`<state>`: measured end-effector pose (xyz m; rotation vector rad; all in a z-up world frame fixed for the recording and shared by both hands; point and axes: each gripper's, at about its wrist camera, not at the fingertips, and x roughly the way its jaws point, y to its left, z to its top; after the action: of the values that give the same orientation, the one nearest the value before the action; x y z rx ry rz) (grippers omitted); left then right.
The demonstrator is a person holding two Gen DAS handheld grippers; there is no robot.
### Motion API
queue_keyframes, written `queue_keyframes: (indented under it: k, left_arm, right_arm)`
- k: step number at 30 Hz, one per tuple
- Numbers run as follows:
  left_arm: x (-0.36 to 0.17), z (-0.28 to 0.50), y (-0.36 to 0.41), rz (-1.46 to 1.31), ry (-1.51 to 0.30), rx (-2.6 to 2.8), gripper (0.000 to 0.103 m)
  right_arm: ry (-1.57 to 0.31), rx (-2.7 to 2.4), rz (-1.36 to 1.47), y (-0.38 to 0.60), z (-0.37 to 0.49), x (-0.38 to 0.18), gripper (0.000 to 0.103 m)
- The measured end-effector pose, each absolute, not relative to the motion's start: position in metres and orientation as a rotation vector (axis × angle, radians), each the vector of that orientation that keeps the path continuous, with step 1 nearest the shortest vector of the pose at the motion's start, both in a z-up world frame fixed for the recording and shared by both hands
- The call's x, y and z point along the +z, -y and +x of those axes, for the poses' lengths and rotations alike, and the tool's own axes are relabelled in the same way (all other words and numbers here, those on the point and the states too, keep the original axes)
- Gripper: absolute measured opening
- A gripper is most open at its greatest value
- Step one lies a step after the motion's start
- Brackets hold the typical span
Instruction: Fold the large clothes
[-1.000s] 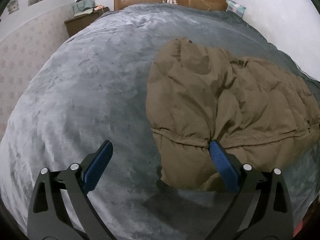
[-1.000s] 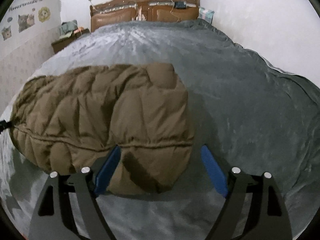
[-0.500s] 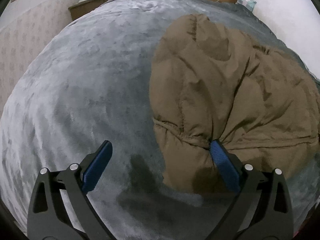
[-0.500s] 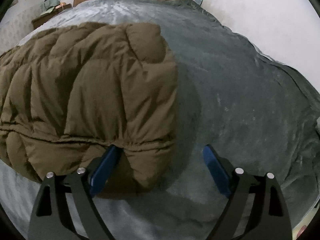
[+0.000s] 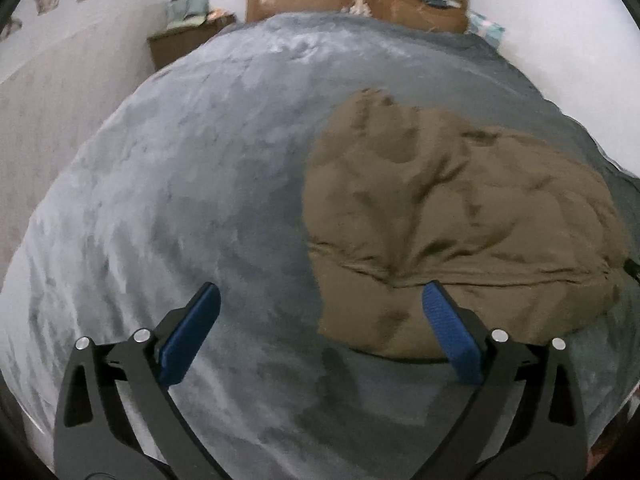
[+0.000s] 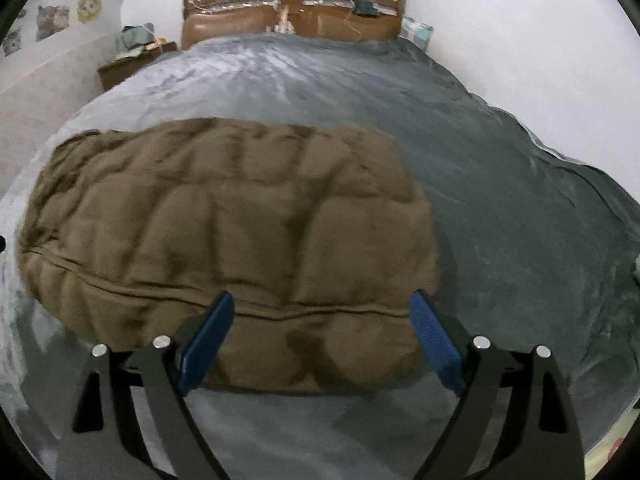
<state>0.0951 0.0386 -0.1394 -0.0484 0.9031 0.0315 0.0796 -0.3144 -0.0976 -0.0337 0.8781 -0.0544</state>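
1. Right claw (image 6: pixel 320 334): jaws opening, wide apart. The near hem of the puffy olive-brown quilted down jacket (image 6: pixel 224 240) shows between the blue pads (image 6: pixel 434 338), but nothing is pinched. Closing from here likely bites only the top layer, or slides off the slick padding.
2. Left claw (image 5: pixel 318 330): open, empty. Its right pad sits just in front of the jacket's near-left corner, left pad over bare blanket. An off-centre grab here would drag the bundle skew.
3. Jacket lies folded into a thick bundle on the grey plush blanket covering the bed (image 5: pixel 168 208), near the foot edge. Trapped air will probably spring the fold open once pressure is off. Frames are blurred, so edges are hard to judge.
4. Plush blanket is loose; a low claw pass could snag it and shift the jacket.
5. Far: wooden headboard (image 6: pixel 292 10), brown nightstand (image 6: pixel 132 66). Both well apart, no risk.
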Motion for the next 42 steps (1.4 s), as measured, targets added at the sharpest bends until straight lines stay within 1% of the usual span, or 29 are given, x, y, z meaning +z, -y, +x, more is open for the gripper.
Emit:
queue_keyframes:
  k: [2, 6, 10, 14, 18, 23, 36, 42]
  left_arm:
    - [-0.13, 0.087, -0.026, -0.039, -0.888, 0.0, 0.1]
    - [-0.119, 0.075, -0.003, -0.022, -0.867, -0.026, 0.1]
    - [-0.11, 0.063, 0.012, -0.004, -0.839, -0.032, 0.1]
    - [-0.1, 0.044, 0.021, -0.009, -0.819, -0.044, 0.1]
    - [-0.087, 0.025, 0.024, -0.021, -0.788, -0.072, 0.1]
    - [-0.073, 0.009, 0.025, -0.078, -0.759, -0.129, 0.1]
    - [-0.049, -0.01, 0.046, -0.009, -0.755, -0.107, 0.1]
    - [-0.033, -0.02, 0.06, 0.022, -0.717, -0.073, 0.1]
  right_arm:
    - [-0.874, -0.042, -0.039, 0.302, 0.078, -0.097, 0.093]
    - [-0.863, -0.013, 0.013, 0.289, 0.077, -0.096, 0.094]
    - [-0.863, 0.011, 0.077, 0.28, 0.069, -0.094, 0.1]
    - [-0.878, 0.008, 0.072, 0.267, 0.058, -0.091, 0.1]
    - [-0.824, -0.027, 0.001, 0.249, 0.036, -0.072, 0.101]
    - [-0.759, -0.008, 0.049, 0.245, 0.016, -0.051, 0.101]
    - [-0.658, -0.03, 0.078, 0.243, -0.029, -0.019, 0.101]
    - [-0.628, -0.083, 0.06, 0.245, -0.052, -0.005, 0.101]
